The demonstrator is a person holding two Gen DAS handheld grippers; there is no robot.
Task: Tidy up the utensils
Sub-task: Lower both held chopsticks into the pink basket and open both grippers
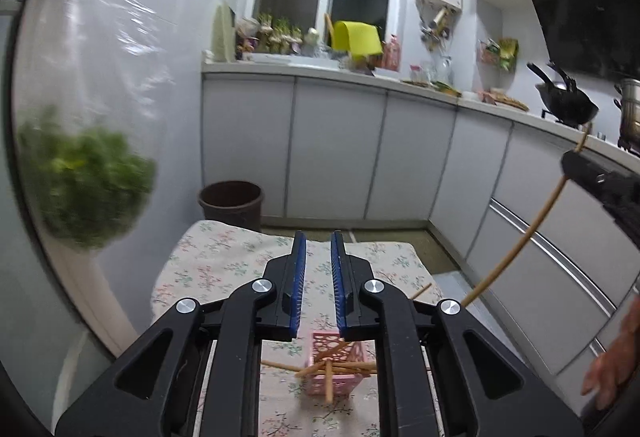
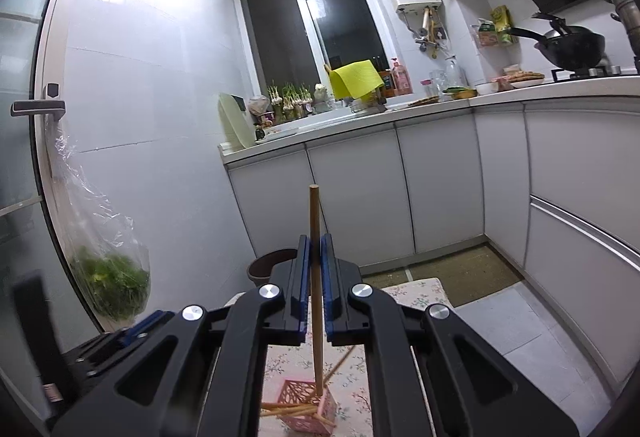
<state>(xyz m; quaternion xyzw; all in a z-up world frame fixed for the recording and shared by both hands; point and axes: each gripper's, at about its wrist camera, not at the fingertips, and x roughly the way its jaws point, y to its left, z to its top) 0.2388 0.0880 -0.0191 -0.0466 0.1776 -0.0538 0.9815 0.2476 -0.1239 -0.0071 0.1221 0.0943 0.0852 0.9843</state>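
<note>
A pink openwork holder (image 1: 338,367) lies on the floral cloth (image 1: 224,257), with several wooden chopsticks (image 1: 340,361) in and across it. My left gripper (image 1: 318,237) hovers above it, open and empty. My right gripper (image 2: 315,239) is shut on one wooden chopstick (image 2: 315,213), held upright, its lower end at the holder's (image 2: 308,409) rim. In the left wrist view that chopstick (image 1: 520,245) and the right gripper (image 1: 576,165) show at the right. Another chopstick (image 2: 340,365) lies on the cloth beside the holder.
White cabinets (image 1: 340,149) and a cluttered counter (image 2: 360,117) stand behind. A brown bin (image 1: 231,203) sits past the cloth's far edge. A bag of greens (image 2: 110,277) hangs at the left on a door handle. A wok (image 2: 572,45) sits on the stove.
</note>
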